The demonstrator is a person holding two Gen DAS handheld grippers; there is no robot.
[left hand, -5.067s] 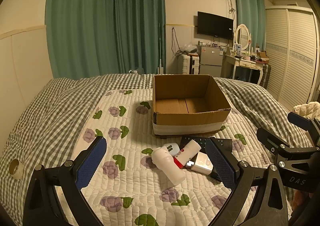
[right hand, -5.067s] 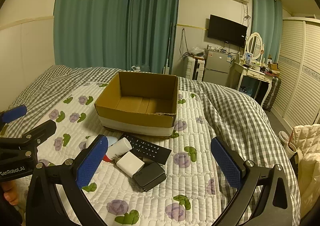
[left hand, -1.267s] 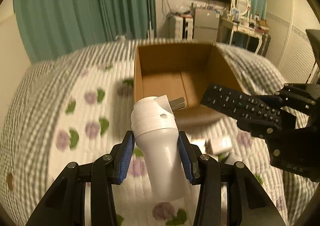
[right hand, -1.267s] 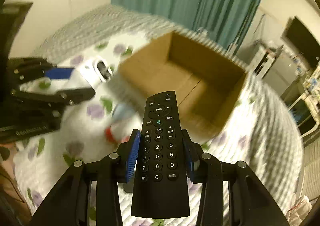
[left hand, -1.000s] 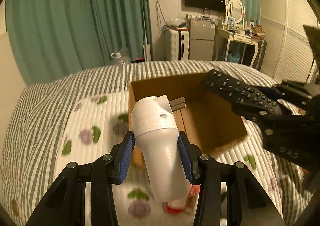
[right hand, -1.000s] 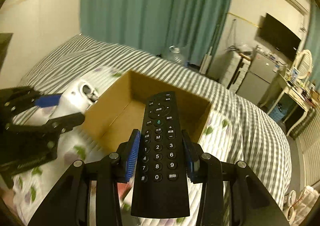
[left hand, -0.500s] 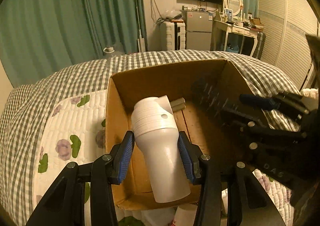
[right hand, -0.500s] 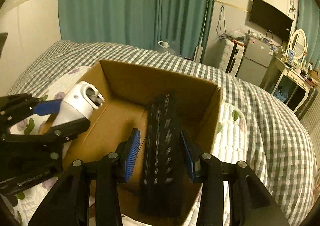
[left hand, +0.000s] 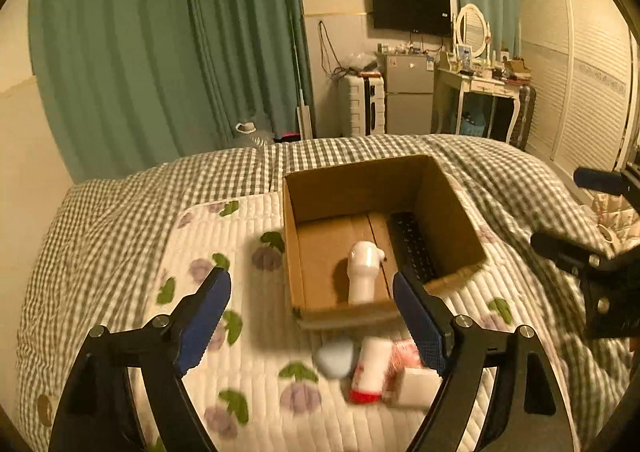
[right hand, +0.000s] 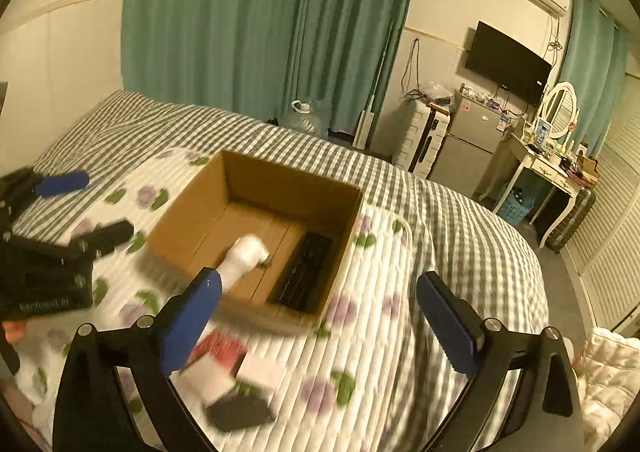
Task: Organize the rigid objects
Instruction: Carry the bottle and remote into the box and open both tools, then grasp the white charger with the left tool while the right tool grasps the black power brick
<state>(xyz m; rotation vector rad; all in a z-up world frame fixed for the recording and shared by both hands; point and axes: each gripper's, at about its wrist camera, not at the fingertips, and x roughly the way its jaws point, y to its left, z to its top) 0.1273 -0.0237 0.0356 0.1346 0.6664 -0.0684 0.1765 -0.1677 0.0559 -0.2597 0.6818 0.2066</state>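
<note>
- Both items now lie in the box (left hand: pixel 452 212); half a second ago the left gripper (left hand: pixel 320 316) clamped the white device and the remote was blurring out of the right gripper (right hand: pixel 320 316).
- Left gripper: fingers wide, blue pads empty, held back at the box's 6 o'clock side.
- Right gripper: fingers wide, nothing between them; also pulled back from the box.
- White device (left hand: pixel 362 272): bulbous head, narrower round body, smooth white plastic. Lies on the box floor near the middle, body toward the near wall.
- Remote (left hand: pixel 412 248): flat, black, rows of small keys. Lies along the box's 3 o'clock wall, just beside the device; cannot tell if they touch.
- Box: open brown cardboard, flaps gone, pale band along the near outer wall. Sits on the quilt (left hand: pixel 240 236), white with purple flowers.
- On the quilt at the box's 6 o'clock, outside it: a white tube with a red cap (left hand: pixel 370 370), a pale blue rounded piece (left hand: pixel 334 356), a white block (left hand: pixel 416 392); all blurred.
- Right view adds a dark flat block (right hand: pixel 240 414) nearest the camera, next to the white block.
</note>
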